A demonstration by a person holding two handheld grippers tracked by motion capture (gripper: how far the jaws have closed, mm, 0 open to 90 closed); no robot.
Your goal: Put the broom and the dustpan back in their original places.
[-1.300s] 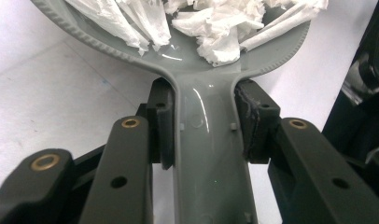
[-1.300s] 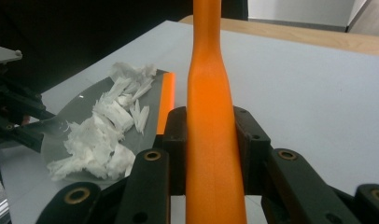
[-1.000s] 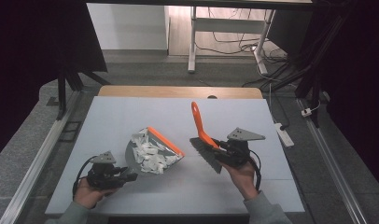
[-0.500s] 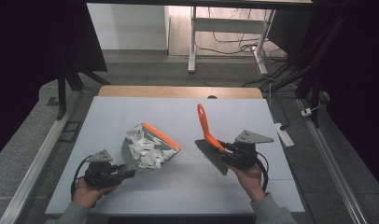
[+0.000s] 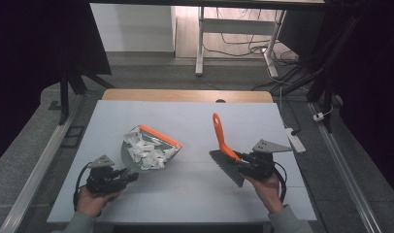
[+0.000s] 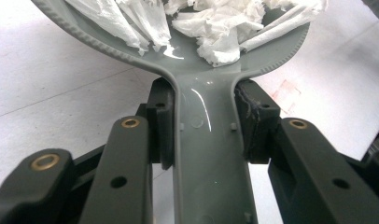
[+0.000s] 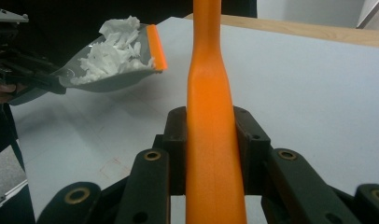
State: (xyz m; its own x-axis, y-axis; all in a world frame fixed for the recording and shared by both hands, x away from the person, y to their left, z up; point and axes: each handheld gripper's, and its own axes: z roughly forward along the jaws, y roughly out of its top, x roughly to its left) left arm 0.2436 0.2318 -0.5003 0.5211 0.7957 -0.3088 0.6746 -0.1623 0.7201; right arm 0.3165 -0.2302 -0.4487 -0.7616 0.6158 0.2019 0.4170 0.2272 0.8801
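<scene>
1. The left gripper (image 5: pixel 124 176) is clamped on the grey handle of the dustpan (image 5: pixel 149 150); its pads press both sides of the handle.
2. Crumpled white paper scraps (image 6: pixel 211 28) fill the pan just beyond those fingertips.
3. The right gripper (image 5: pixel 243 162) grasps the orange brush (image 5: pixel 220 138) by its handle, which rises past its fingers, bristles beside them.
4. The brush and dustpan stay well apart above the table (image 5: pixel 195 116).
</scene>
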